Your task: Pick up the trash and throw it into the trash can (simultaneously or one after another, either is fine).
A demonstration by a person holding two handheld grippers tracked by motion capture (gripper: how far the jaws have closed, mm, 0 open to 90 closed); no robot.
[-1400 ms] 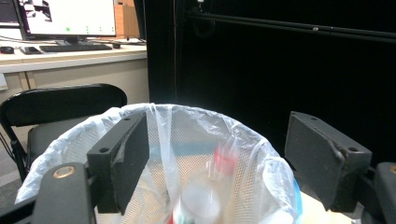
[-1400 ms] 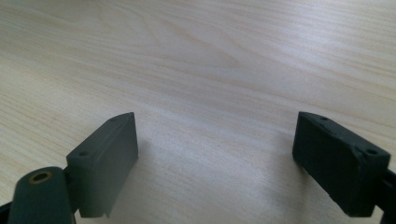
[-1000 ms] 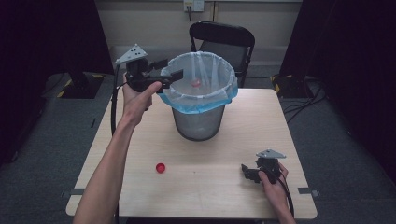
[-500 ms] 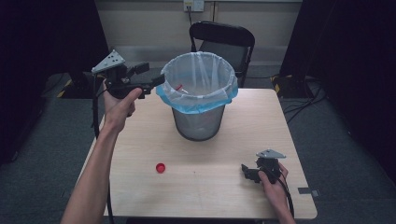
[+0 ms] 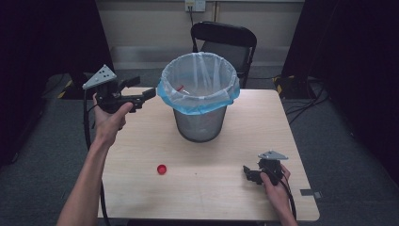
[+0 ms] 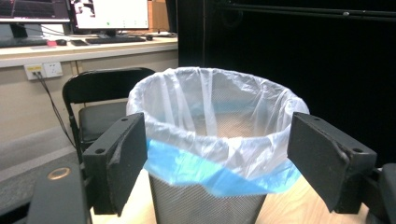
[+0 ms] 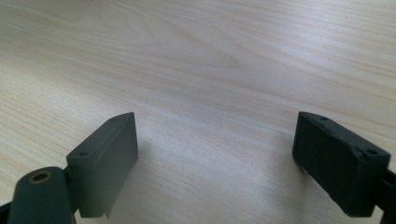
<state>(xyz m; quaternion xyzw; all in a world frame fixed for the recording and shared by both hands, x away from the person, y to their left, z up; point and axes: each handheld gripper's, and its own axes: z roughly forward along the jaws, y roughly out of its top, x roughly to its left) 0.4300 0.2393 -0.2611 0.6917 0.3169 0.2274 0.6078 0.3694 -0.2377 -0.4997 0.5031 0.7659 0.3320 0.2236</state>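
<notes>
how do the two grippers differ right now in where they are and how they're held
The left gripper is raised off the table beside the lined bin, its jaws pointing at the bin; the right gripper sits low at the table's near edge, far from the bin, facing bare wood. Both have open jaws with nothing between them.

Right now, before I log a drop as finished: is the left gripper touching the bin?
Apart. The high view shows the left gripper short of the bin, with table between them; its jaws are empty.

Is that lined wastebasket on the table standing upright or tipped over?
Upright: the wastebasket rests on its base on the table, open rim facing up.
</notes>
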